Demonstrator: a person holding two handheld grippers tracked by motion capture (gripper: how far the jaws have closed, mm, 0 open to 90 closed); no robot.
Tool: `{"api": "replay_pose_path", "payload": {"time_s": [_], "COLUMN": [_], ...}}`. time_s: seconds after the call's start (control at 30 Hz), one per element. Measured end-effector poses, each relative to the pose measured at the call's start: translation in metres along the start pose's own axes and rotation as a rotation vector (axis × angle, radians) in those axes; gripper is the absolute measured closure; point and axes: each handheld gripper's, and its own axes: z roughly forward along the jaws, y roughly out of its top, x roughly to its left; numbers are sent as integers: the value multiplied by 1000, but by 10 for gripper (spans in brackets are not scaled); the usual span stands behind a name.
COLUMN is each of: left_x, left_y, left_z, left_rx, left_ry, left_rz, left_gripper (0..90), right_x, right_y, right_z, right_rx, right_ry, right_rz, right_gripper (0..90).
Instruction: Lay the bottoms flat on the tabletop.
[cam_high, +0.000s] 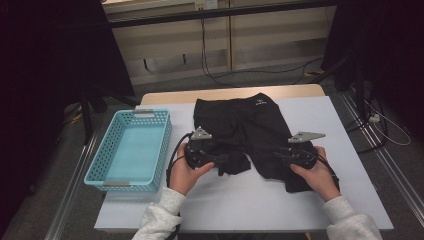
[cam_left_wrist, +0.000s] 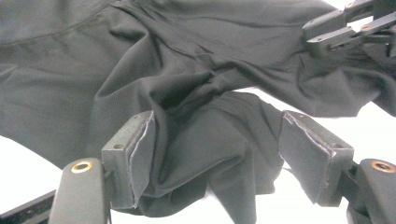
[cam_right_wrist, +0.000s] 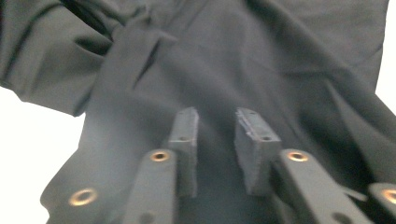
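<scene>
Shorts: black athletic shorts (cam_high: 245, 135) are being spread flat on the white tabletop (cam_high: 330, 125), waistband at the far edge, legs pointing toward the person.
Left tongs (cam_left_wrist: 215, 154): jaws are being held spread, a bunched fold of the left leg hem lying loose between the pads (cam_left_wrist: 140, 154) without being pinched.
Right tongs (cam_right_wrist: 215, 140): jaws are being held slightly apart just above the right leg's fabric; nothing is being gripped.
Key relation: each leg hem is lying directly ahead of its own tongs, the shorts' long axis running away from the person; the crumpled left leg is nearest the left tongs (cam_high: 220, 160).
Basket: a light blue basket (cam_high: 107, 150) is being left standing beside the shorts, at the left.
Next move, judged: the left hem is probably being lined up for a pinch.
</scene>
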Motion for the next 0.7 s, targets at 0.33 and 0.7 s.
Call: {"api": "replay_pose_path", "payload": {"time_s": [0.33,0.7], "left_x": [-7,-9], "left_y": [7,12], "left_z": [7,11], "left_rx": [0,0], "left_ry": [-25,-32], "left_rz": [11,27], "left_gripper": [261,253], "right_x": [18,42], "right_y": [-7,-23], "right_z": [-23,-43], "right_rx": [-17,8], "right_ry": [56,101], "right_rz": [-54,-116], "right_gripper": [530,655]}}
